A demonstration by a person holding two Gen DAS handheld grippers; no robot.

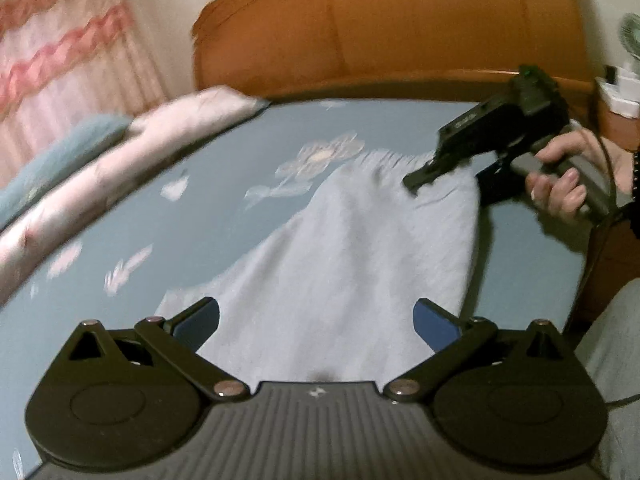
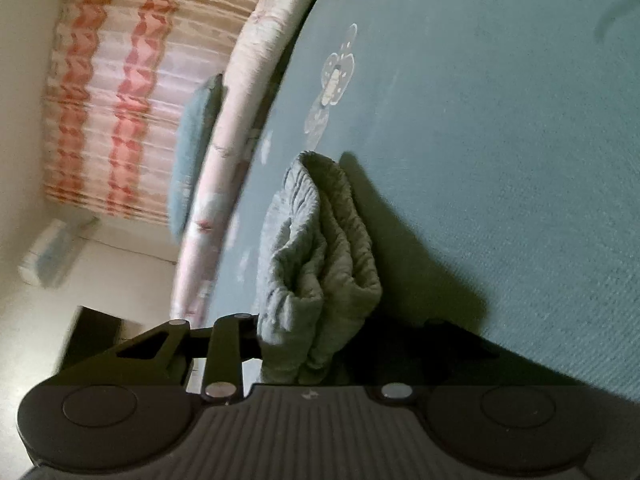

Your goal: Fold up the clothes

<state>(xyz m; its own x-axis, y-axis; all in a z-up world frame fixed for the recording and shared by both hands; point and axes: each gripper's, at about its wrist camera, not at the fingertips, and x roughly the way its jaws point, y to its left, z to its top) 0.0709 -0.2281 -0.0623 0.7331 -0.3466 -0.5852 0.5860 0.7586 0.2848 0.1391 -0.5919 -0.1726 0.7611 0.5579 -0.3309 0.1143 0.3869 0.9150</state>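
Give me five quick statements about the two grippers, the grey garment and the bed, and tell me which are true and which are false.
1. The left gripper has its jaws wide apart with nothing clamped. True.
2. The right gripper is open and holds nothing. False: its jaws are closed on a bunched fold of the light grey garment.
3. The garment lies on a blue sheet with a flower print. True.
4. The headboard is white metal. False: it is orange-brown wood.
5. The garment is already folded into a neat square. False: it lies spread out along the bed.
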